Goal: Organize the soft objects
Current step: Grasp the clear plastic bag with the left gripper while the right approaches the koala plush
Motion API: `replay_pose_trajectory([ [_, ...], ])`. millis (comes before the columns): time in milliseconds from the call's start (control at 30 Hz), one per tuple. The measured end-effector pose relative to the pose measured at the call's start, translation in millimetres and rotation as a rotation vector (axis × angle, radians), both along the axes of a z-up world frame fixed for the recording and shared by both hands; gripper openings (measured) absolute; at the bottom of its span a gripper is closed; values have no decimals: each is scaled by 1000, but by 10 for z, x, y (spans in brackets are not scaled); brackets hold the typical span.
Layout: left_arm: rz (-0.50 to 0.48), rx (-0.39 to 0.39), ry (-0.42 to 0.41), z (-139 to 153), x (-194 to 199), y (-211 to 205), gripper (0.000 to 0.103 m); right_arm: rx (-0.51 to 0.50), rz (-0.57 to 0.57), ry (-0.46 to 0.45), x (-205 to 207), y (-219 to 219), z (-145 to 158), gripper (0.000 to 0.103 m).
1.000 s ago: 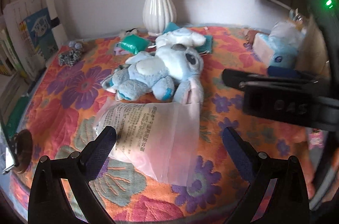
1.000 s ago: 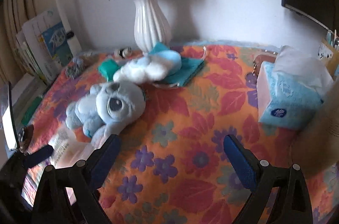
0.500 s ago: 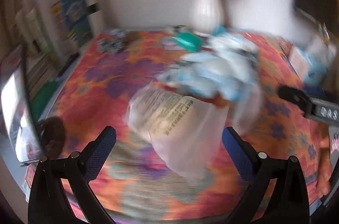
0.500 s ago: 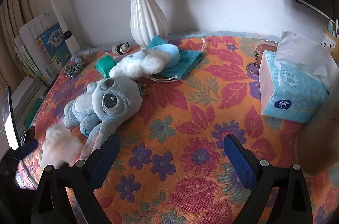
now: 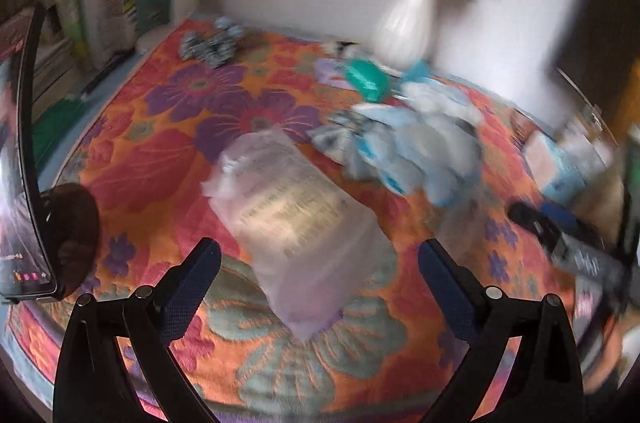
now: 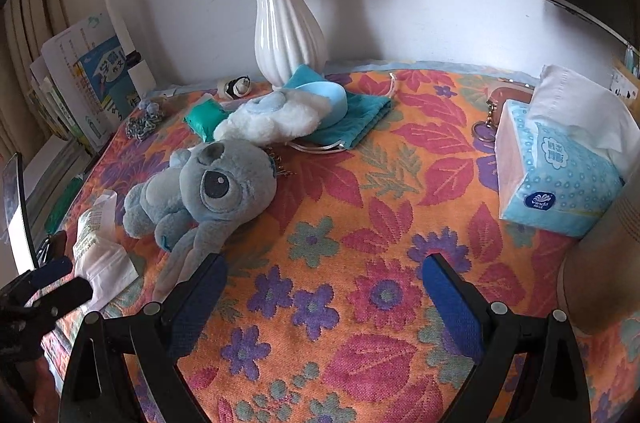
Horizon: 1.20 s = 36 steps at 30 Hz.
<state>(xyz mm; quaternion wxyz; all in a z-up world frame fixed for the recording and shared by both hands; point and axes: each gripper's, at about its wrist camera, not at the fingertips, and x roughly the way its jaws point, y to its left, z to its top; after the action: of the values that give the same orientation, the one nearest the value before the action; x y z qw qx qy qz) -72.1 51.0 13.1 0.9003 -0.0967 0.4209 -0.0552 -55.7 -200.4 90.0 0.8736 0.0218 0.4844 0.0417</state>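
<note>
While both tools are hanging over the floral cloth (image 6: 360, 191), the step in hand looks like lining up on the thin plastic bag (image 5: 296, 219). Left gripper (image 5: 320, 263) is sitting spread, empty, the bag lying just ahead between its fingers. Right gripper (image 6: 324, 279) is gaping too, holding nothing. Grey plush toy (image 6: 208, 187) is lying limp beside the bag, fuzzy and squashable. Next move is probably calling for a low pinch on crinkly film; left view is blurring.
</note>
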Motion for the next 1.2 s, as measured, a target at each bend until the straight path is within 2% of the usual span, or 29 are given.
replay_pose_trajectory([
  [67,84,-65,43,-31,119,150,99,-1,-4,-1,-9,5,9,98],
  [167,142,-176,121,-136,259,313,99,25,3,1,-13,1,42,98],
  [300,140,-143,118,-138,335,244,99,192,27,96,110,60,144,98],
  [400,135,-63,77,-159,351,143,98,232,71,161,386,262,219,98],
  [467,140,-33,41,-177,329,118,88,248,93,180,568,370,162,98],
  [500,143,-25,25,-155,316,122,71,252,95,181,653,402,104,98],
  [533,128,-51,11,-151,305,136,60,253,88,188,725,417,38,96],
  [567,120,-66,4,-156,301,147,58,260,83,195,768,427,-22,92],
  [600,120,-66,-2,-152,293,144,56,293,82,213,836,425,-111,81],
  [700,93,-63,-12,-141,295,92,54,335,64,206,876,395,-212,76],
  [733,86,-62,-15,-139,293,81,54,327,64,189,853,391,-190,68],
  [800,82,-62,-18,-135,289,79,54,327,58,172,782,334,-148,61],
  [900,80,-69,-19,-137,286,76,54,319,9,159,620,244,-86,60],
  [967,79,-74,-20,-140,283,77,54,265,-25,140,454,245,-16,60],
  [1067,75,-62,-23,-137,286,59,54,129,-76,118,147,343,108,60],
  [1200,63,-55,-26,-136,278,38,54,125,-9,168,-149,547,202,60],
])
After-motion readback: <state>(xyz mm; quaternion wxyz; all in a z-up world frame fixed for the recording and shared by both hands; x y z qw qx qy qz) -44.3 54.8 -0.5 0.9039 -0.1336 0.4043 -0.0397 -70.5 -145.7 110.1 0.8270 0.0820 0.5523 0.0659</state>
